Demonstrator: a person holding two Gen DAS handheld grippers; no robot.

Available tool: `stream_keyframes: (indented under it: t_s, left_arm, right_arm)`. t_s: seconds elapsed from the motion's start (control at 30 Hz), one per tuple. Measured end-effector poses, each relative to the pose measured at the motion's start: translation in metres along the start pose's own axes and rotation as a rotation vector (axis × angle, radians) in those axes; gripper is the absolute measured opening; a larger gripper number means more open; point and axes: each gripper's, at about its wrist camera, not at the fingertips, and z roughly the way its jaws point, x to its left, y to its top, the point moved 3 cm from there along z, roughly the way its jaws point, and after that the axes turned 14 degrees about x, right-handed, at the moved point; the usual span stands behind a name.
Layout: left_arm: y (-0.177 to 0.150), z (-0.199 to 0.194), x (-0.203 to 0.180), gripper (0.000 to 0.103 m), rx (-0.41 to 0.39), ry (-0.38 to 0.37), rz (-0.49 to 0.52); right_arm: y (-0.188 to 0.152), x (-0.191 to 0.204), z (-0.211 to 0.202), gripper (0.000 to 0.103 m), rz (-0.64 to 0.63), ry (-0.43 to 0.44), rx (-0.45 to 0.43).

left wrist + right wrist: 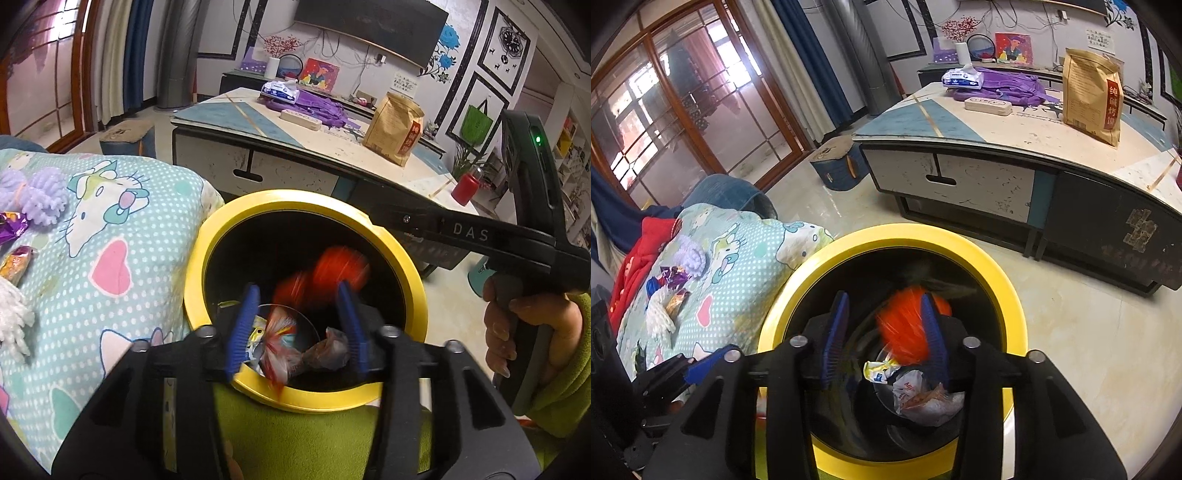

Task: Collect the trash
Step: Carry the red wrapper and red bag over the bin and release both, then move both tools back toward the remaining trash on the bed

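Note:
A yellow-rimmed black bin (207,258) (1004,280) stands beside a Hello Kitty cushion. Inside lie several wrappers (280,343) (923,395). A blurred orange-red object (332,273) (905,328) is in the air inside the bin's mouth, touching neither gripper. My left gripper (299,317) is open and empty above the bin. My right gripper (886,332) is open and empty above the bin too; its body (480,236) reaches in from the right in the left wrist view. A purple wrapper (13,227) (676,277) and an orange wrapper (16,260) (676,301) lie on the cushion.
The cushion (122,229) (746,254) also carries lilac (40,192) and white (659,315) fluffy items. A low table (295,147) (1015,147) behind holds a brown bag (393,127), tissue pack, purple cloth and a red cup (465,186). A small stool (836,162) stands on the tiled floor.

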Motion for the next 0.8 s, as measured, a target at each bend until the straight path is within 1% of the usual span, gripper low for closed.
stream_keyframes:
  t_s: [0.03,0.1,0.13,0.2,0.23,0.27,0.47,0.6,0.8]
  left_arm:
    - [0.001,-0.001,0.000,0.048,-0.007,0.000,-0.002]
    - [0.003,-0.003,-0.001,0.064,-0.022,0.000,-0.007]
    - [0.004,-0.005,0.000,0.068,-0.029,0.000,-0.010]
    - [0.004,-0.009,0.001,0.083,-0.045,-0.001,-0.018]
    - [0.005,-0.011,0.001,0.086,-0.051,-0.001,-0.022]
    - [0.006,-0.014,0.002,0.092,-0.058,-0.001,-0.028]
    - [0.009,-0.031,0.002,0.092,-0.109,0.034,-0.035]
    - [0.008,-0.041,0.004,0.092,-0.131,0.050,-0.047]
    - [0.006,-0.061,0.010,0.092,-0.186,0.111,-0.069]
  right_arm:
    - [0.000,0.000,-0.001,0.046,0.001,-0.001,-0.003]
    - [0.001,0.000,-0.004,0.048,0.004,-0.005,-0.016]
    - [0.001,0.000,-0.005,0.049,0.004,-0.008,-0.020]
    - [0.002,0.001,-0.008,0.051,0.003,-0.016,-0.035]
    - [0.002,0.001,-0.009,0.053,0.002,-0.016,-0.041]
    - [0.002,0.002,-0.011,0.054,0.001,-0.017,-0.048]
    - [0.002,0.008,-0.016,0.060,-0.020,-0.015,-0.072]
    - [0.002,0.015,-0.022,0.062,-0.042,-0.007,-0.092]
    - [0.001,0.029,-0.031,0.065,-0.093,0.009,-0.131]
